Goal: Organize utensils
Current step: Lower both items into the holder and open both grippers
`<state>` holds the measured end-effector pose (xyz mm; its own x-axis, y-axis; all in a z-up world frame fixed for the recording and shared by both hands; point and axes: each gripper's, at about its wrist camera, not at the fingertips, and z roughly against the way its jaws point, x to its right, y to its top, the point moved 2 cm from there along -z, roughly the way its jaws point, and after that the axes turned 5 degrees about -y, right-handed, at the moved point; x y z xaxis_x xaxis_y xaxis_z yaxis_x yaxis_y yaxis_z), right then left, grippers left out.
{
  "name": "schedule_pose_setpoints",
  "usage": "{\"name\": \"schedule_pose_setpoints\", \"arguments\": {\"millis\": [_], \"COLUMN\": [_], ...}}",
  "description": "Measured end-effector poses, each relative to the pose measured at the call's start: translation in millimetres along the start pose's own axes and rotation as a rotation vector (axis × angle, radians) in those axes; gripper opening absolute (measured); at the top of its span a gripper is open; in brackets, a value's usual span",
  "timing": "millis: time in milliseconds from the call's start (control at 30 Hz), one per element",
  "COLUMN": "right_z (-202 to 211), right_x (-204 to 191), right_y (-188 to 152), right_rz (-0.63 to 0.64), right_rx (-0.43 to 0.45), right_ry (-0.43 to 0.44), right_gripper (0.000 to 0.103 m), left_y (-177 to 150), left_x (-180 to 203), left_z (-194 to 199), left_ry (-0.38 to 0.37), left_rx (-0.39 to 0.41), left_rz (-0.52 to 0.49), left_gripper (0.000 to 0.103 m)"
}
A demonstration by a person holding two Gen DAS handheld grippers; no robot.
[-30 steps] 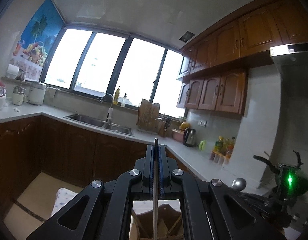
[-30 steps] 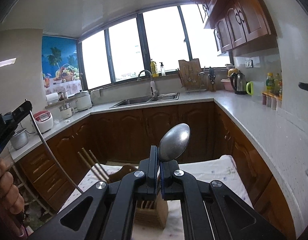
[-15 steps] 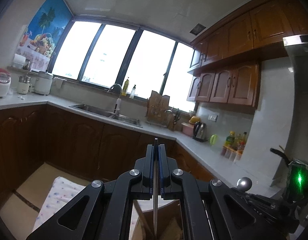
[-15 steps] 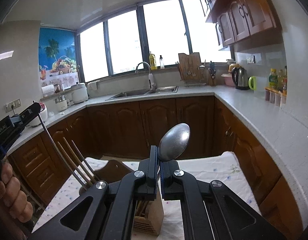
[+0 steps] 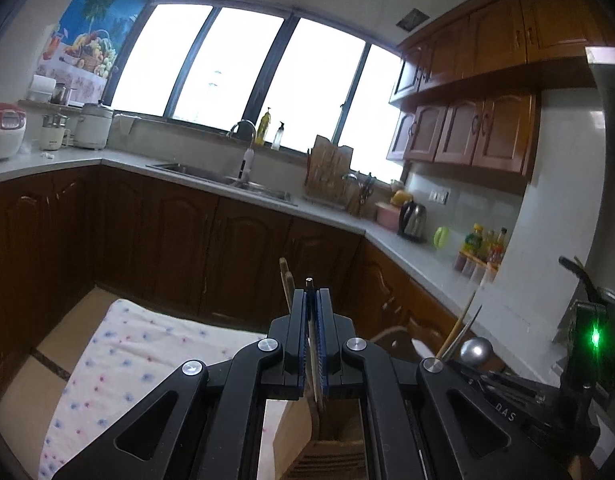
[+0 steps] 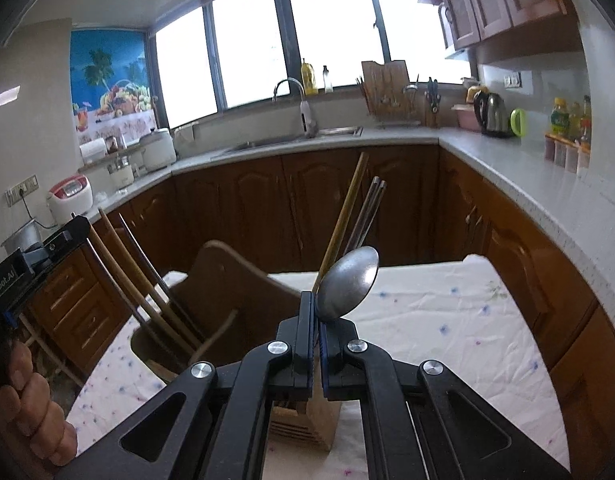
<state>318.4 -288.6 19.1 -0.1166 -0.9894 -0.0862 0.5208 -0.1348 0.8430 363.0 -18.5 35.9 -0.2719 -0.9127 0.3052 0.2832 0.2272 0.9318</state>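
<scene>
your right gripper (image 6: 315, 320) is clamped on a spoon (image 6: 352, 285) (bowl up), the wooden utensil holder (image 6: 243, 304) just below; your left gripper (image 5: 312, 320) pinches a thin metal utensil (image 5: 312, 344) above it.

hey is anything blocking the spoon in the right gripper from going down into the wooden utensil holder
Partly. Chopsticks already stand in the wooden holder directly under the right gripper, leaning up beside the spoon. The slot itself is hidden behind the gripper.

tool (image 6: 316, 322) hides spoon (image 6: 349, 284) handle.
</scene>
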Motion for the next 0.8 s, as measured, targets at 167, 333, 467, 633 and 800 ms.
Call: {"name": "schedule_pose_setpoints", "arguments": {"millis": [167,333,467,633,800], "right_z": [-2.9,-2.5,-3.3,-3.8,-1.4], "right_x": [-1.5,-2.3,-1.6,2.2,4.8], "right_y": [-4.1,-6.8,-6.3,-5.2,-6.2], "right_rz": [-0.002,-0.011,-0.018,-0.031,-0.043], "right_rx": [-0.019,-0.023,-0.027,-0.035,-0.034], "right_ry": [0.011,0.021,0.026,0.045,0.056], "right_gripper": [0.002,0.002,0.002,0.004,0.007], "left_y": [10.8,11.7,13.6,14.3,14.5], "left_x": [-0.3,-1.5,-0.6,-2.0,-1.3], "left_z": [0.7,0.6,-1.8,-2.2,-2.4], "left_ry": [0.007,0.013,0.023,0.027,0.034], "left_rx": [-0.011,-0.020,-0.035,-0.047,-0.050], "left_rz": [-0.014,-0.017,-0.012,-0.005,-0.008], "left_gripper": [0.004,0.004,0.005,0.005,0.005]}}
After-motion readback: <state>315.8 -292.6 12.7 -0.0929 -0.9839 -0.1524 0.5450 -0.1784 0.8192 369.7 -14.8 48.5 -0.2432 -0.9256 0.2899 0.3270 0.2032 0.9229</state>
